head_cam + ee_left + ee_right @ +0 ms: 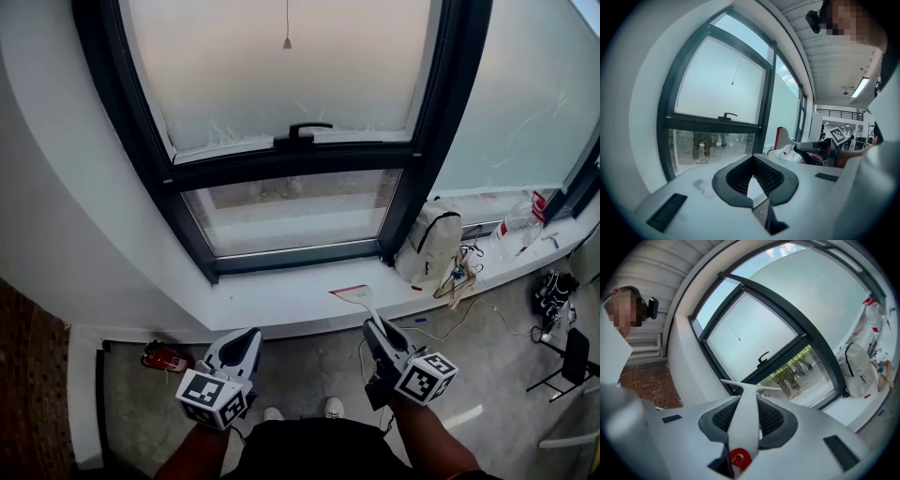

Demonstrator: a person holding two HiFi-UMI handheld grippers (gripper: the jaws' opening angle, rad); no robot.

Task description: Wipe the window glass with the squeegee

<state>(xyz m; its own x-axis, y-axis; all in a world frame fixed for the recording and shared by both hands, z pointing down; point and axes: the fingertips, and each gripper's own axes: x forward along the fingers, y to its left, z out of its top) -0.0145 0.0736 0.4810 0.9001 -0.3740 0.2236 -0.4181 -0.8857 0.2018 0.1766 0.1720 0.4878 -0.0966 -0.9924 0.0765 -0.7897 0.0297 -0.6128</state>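
Note:
The squeegee [354, 297] has a white handle and a red-edged blade. My right gripper [378, 330] is shut on its handle, and the blade hovers over the white sill, just below the window. In the right gripper view the handle [746, 420] runs up between the jaws to the crossbar [750, 386]. The window has a dark frame, a frosted upper pane [281, 66] and a clear lower pane [291, 211]. My left gripper [247, 339] hangs shut and empty, level with the right one and to its left. From the left gripper view the blade [783, 138] shows at the right.
A black window handle [302, 131] sits on the crossbar. A white backpack [428, 246] leans on the sill [272, 302] at the right, with cables and a plastic bottle [518, 221] beyond. A red fire extinguisher [167, 357] lies on the floor; a black chair [572, 356] stands far right.

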